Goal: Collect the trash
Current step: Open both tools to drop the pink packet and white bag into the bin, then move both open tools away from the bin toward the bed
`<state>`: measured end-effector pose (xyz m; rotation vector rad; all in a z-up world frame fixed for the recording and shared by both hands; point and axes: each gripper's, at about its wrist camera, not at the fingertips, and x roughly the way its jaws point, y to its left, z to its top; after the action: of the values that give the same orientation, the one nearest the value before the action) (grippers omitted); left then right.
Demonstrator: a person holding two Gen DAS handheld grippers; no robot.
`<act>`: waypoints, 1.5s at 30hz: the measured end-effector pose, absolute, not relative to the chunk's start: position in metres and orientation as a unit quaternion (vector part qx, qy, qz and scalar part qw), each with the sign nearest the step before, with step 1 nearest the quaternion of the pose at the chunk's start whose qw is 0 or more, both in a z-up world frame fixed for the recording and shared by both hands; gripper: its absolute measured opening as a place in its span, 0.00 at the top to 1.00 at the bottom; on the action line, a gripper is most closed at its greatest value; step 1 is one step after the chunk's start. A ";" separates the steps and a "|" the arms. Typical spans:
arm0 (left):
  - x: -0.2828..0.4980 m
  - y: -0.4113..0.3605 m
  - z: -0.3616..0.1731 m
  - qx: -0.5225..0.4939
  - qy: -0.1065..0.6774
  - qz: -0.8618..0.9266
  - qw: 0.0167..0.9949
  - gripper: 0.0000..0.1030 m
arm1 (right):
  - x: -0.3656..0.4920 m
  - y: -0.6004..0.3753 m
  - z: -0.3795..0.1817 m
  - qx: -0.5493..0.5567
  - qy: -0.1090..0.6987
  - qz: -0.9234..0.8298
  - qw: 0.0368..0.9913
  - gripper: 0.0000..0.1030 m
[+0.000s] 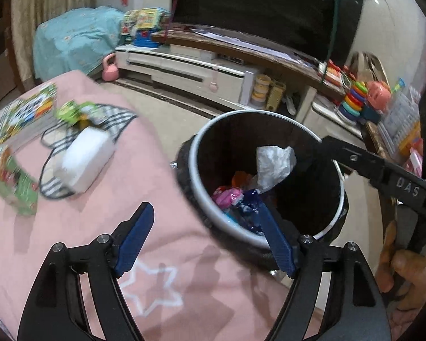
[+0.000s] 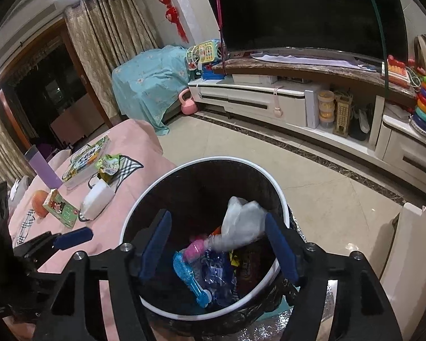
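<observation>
Both claws gape wide, empty: right gripper point(image 2: 217, 244) above the round black-lined bin point(image 2: 133, 216), crumpled white plastic point(image 2: 241, 221) at one o'clock; left gripper point(image 1: 204, 238) over pink cloth point(image 1: 156, 176).

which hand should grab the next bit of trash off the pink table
Left. Its open tongs hang over the pink tablecloth toward the green snack wrapper, while the open right tongs hang over the black bin.

The box point(image 1: 12, 187) and white block point(image 1: 85, 159) on the counter point(image 1: 162, 221) are motion-blurred. The right hand-held gripper point(image 1: 315, 167) hides its fingertips behind the plastic bag point(image 1: 274, 167). The trash can point(image 2: 133, 216) bottom lies buried under wrappers point(image 2: 215, 278). The television point(image 2: 298, 8) is cut off at the top edge.
</observation>
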<state>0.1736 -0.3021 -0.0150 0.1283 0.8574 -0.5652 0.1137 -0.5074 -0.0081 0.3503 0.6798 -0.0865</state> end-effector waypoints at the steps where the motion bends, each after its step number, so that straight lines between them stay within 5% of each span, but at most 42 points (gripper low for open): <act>1: 0.172 -0.296 -0.016 0.053 0.410 -0.264 0.872 0.24 | 0.111 -0.505 -0.007 0.173 0.328 -0.041 0.928 0.29; 10: 0.150 -0.225 -0.026 0.005 0.405 -0.204 0.891 0.21 | 0.094 -0.462 0.002 0.191 0.297 -0.007 0.935 0.17; 29: 0.138 -0.079 -0.051 -0.052 0.417 -0.092 0.903 0.20 | 0.113 -0.330 -0.019 0.161 0.333 0.097 0.924 0.14; 45: 0.195 -0.084 -0.047 -0.049 0.416 -0.100 0.902 0.20 | 0.168 -0.298 -0.048 0.155 0.363 0.085 0.915 0.14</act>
<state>0.1946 -0.0839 -0.0468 -0.1022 0.8608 -0.2057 0.1680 -0.2976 -0.0482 0.3187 0.7473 0.1744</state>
